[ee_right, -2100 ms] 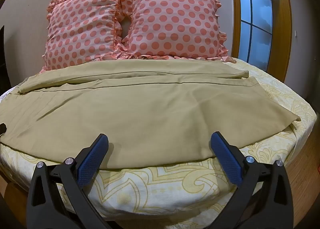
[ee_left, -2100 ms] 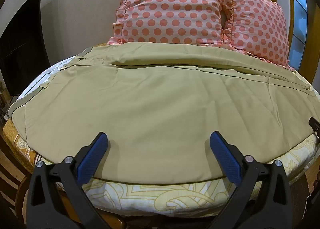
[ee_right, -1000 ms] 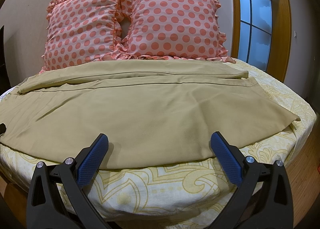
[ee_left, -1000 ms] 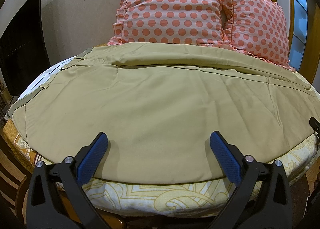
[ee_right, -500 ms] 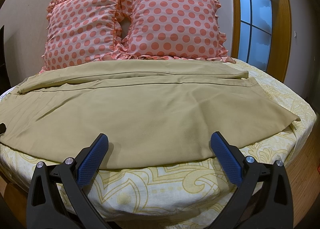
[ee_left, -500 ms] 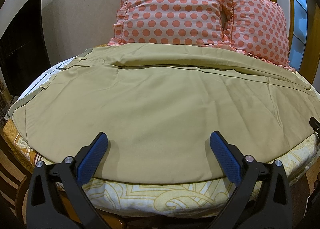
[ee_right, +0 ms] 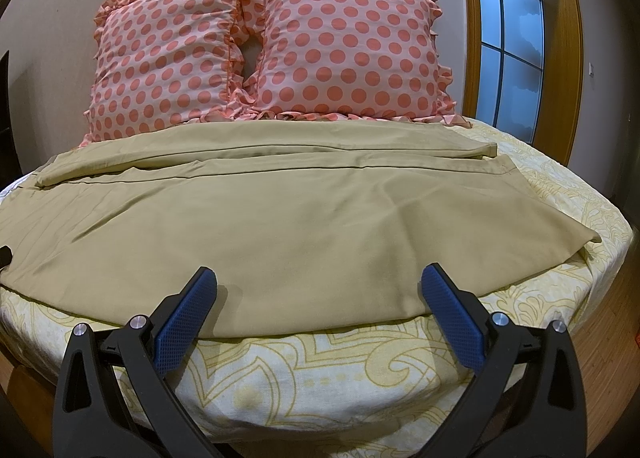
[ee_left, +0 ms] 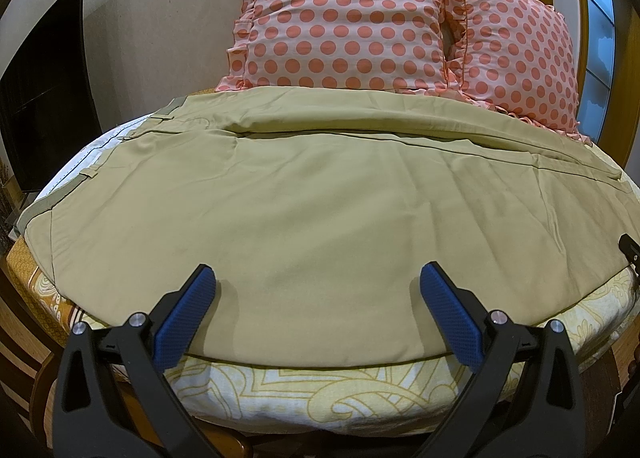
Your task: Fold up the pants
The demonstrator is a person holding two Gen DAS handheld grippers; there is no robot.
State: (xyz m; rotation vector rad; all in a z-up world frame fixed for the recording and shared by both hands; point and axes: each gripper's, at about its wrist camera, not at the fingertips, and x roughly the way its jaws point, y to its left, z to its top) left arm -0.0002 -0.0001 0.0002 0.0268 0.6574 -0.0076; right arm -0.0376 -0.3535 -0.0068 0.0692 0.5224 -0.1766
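Khaki pants (ee_left: 320, 194) lie spread flat across the bed, waistband at the left (ee_left: 100, 166) and leg ends at the right (ee_right: 552, 226); one leg lies behind the other. My left gripper (ee_left: 318, 286) is open and empty, hovering over the near edge of the pants by the seat. My right gripper (ee_right: 318, 286) is open and empty over the near edge of the front leg. The tip of the right gripper shows at the right edge of the left wrist view (ee_left: 630, 248).
The bed has a yellow patterned sheet (ee_right: 340, 370). Two pink polka-dot pillows (ee_right: 256, 46) lean on the wall behind the pants. A dark screen (ee_left: 44, 90) stands at the left. A window with a wooden frame (ee_right: 516, 38) is at the right.
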